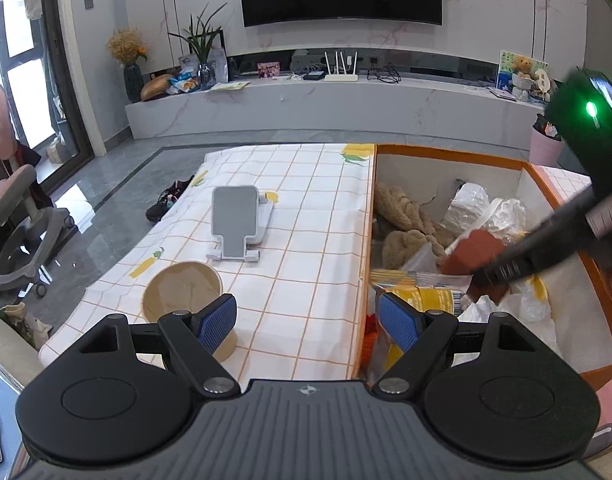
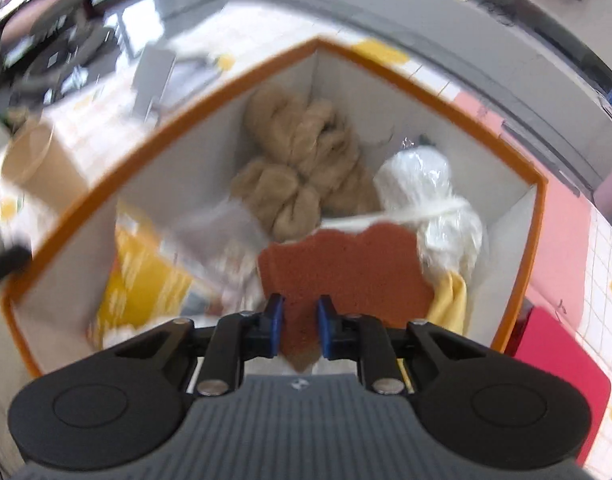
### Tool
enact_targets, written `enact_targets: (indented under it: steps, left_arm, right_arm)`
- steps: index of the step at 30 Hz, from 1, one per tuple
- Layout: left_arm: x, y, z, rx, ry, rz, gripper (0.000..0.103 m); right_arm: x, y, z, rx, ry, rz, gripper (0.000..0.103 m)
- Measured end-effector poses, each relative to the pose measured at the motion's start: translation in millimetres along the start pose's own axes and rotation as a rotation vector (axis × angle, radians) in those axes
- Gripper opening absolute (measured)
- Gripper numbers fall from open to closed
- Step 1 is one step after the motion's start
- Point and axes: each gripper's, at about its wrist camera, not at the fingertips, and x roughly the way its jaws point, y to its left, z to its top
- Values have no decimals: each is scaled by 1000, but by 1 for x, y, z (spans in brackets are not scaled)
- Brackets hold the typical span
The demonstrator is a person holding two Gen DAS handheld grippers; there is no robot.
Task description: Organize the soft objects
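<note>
Now your right fingers point(image 2: 299, 326) pinch the rust-red sponge point(image 2: 342, 264) above the orange-rimmed box point(image 2: 234, 92); your left fingers point(image 1: 308, 322) gape empty.

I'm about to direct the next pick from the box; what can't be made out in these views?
- Box floor: both views, buried under the plush and bags.
- Yellow pack label: right view, motion blur.
- Sponge lower end: right view, hidden by the right gripper.
- Box's near corner: left view, behind the left gripper.

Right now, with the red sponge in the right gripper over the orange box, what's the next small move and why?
Probably lift it a little higher. The right gripper is shut on the red sponge, which hangs low over the plush toy and wrapped bundle inside the orange box.
</note>
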Motion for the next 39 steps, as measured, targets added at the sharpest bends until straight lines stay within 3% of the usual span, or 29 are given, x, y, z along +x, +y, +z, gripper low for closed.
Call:
enact_targets:
  steps: [6, 13, 15, 17, 19, 22, 25, 30, 32, 34, 37, 39]
  left_arm:
    - [4, 2, -2, -25, 20, -14, 95]
    - [-9, -6, 1, 9, -36, -67, 95]
    - [-14, -11, 2, 13, -47, -76, 95]
    - [-22, -17, 4, 27, -60, -83, 95]
    - [-32, -22, 6, 35, -86, -99, 95]
    - [-52, -29, 10, 20, -109, -129, 95]
    - [-76, -37, 16, 25, -128, -144, 95]
    - [-127, -50, 15, 38, -257, -145, 95]
    - [-147, -51, 14, -13, -303, -157, 95]
    - [-165, -52, 12, -65, -342, -182, 95]
    - [-189, -65, 7, -25, -387, -233, 95]
    - [-204, -77, 0, -12, -438, -228, 95]
  right_arm:
    - [7, -9, 15, 113, -80, 34, 18]
    - [15, -5, 8, 145, -112, 13, 21]
    - [8, -5, 3, 146, -135, 14, 30]
    - [-6, -3, -3, 145, -178, -20, 62]
    - [-27, -2, -11, 161, -260, -40, 63]
    - [-70, -8, -23, 193, -331, 26, 69]
    - [-118, -11, -42, 190, -418, 9, 79]
    - [-190, -23, -79, 215, -535, -20, 87]
    - [-217, -29, -97, 248, -585, -33, 96]
    - [-238, -28, -121, 258, -638, -81, 98]
    - [-253, -20, -173, 268, -724, -182, 100]
    - [-251, -18, -206, 316, -743, -217, 100]
